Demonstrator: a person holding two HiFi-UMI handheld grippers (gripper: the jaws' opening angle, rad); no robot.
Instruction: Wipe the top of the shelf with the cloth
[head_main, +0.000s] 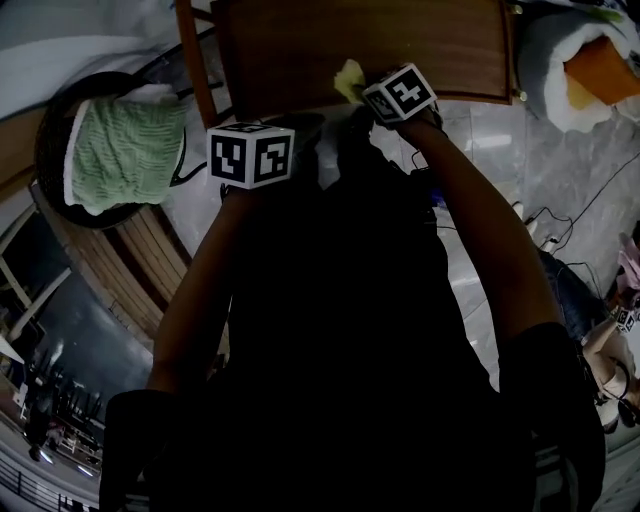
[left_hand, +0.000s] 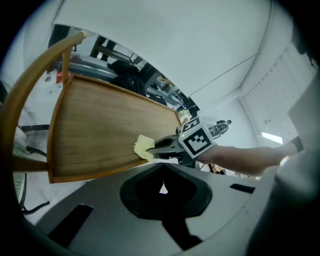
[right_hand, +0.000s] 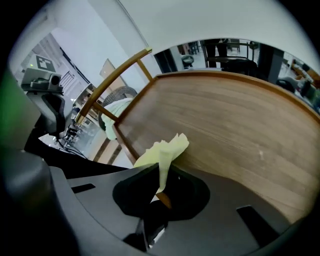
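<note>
Right now, from the head view, my left gripper (head_main: 290, 130) hangs just short of the near edge of the wooden shelf tabletop (head_main: 360, 45). My right gripper (head_main: 368, 97) is to its right and reaches that edge, with the yellow cloth (head_main: 349, 80) at its tip. Off to the left, a green towel (head_main: 125, 150) lies on a round dark stool (head_main: 50, 120).

From the left gripper view, my left fingers are pressed together with nothing between them, apart from a sliver of light at the seam. Beyond them, the right gripper comes in from the right with the cloth (left_hand: 144, 146) in its fingers. The cloth lies at the near edge of the shelf tabletop (left_hand: 110, 125), towards its right end.

From the right gripper view, my right fingers are clamped on a lower corner of the cloth (right_hand: 162, 155). The rest of the cloth stands up in a crumpled peak over the near edge of the shelf tabletop (right_hand: 230, 120). The green towel (right_hand: 117, 107) shows on the far left.
</note>
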